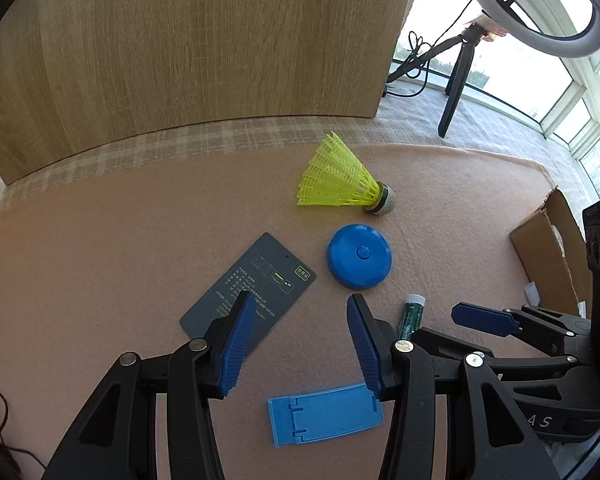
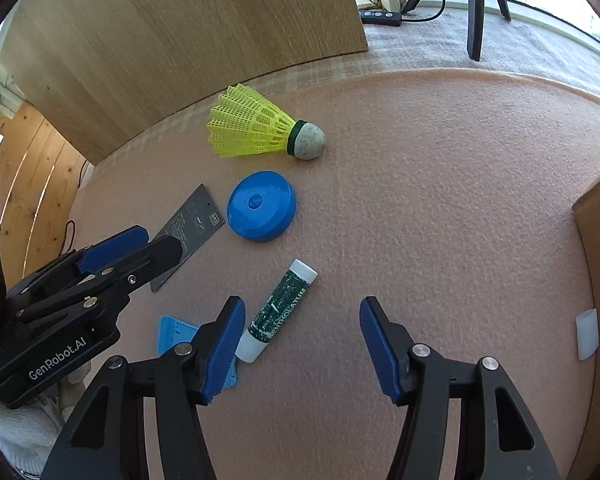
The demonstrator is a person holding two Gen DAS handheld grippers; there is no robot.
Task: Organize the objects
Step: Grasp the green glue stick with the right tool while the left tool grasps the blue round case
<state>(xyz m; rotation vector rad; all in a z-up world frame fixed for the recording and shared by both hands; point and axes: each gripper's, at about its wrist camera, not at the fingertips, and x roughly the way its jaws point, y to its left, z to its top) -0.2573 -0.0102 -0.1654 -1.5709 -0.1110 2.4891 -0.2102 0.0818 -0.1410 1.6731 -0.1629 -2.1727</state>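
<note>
While both your tools hang tilted down over the pink felt-covered counter (image 2: 440,184), neither grips anything: your left tool (image 1: 300,344) has its blue ribbed pads apart above bare felt, with the light blue flat plastic clip (image 1: 324,420) lying just below them and the dark grey printed card (image 1: 252,288) partly under its left finger. Your right tool (image 2: 302,344) also stands apart, nothing pressed between its pads; the green-and-white lip balm tube (image 2: 280,312) lies on the felt just beside its left finger, tilted, cap end toward the far edge. Beyond the card rests the round blue plastic tape-measure case (image 2: 262,206), and past that, near the far edge, the yellow plastic shuttlecock (image 2: 260,128) lies on its side with its worn cork tip pointing right. Behind them a pale wooden panel (image 1: 180,48) stands along the far edge. At the right edge sits a brown cardboard box (image 1: 548,248), a small white piece (image 2: 587,332) beside it.
</note>
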